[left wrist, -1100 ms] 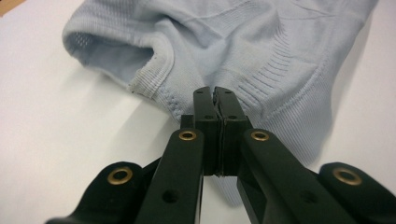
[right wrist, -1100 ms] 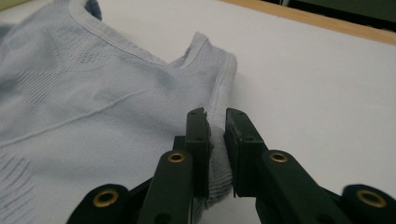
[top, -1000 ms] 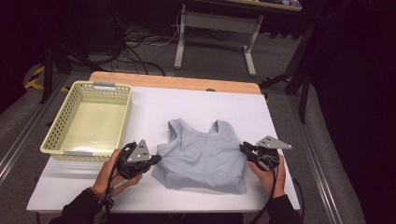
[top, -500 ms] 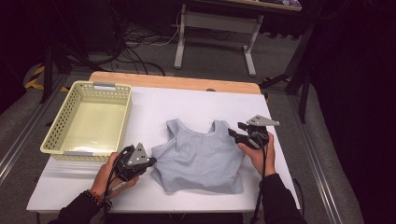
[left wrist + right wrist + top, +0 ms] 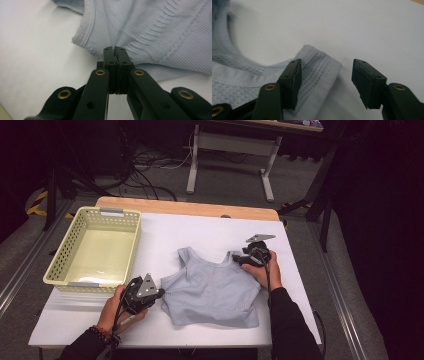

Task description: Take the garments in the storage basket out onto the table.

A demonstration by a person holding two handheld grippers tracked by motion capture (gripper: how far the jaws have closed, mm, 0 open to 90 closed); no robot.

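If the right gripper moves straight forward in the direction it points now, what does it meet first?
The right gripper stands open over the shoulder strap of the light blue top. Going on, it would probably meet that strap end first, then bare white table; its height above the cloth is unclear.

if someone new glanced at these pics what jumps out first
A pale blue top spread flat mid-table, with a gripper at each side. The left gripper is clamped on its edge; the right gripper is open over a shoulder strap. A yellow basket sits at the table's left.
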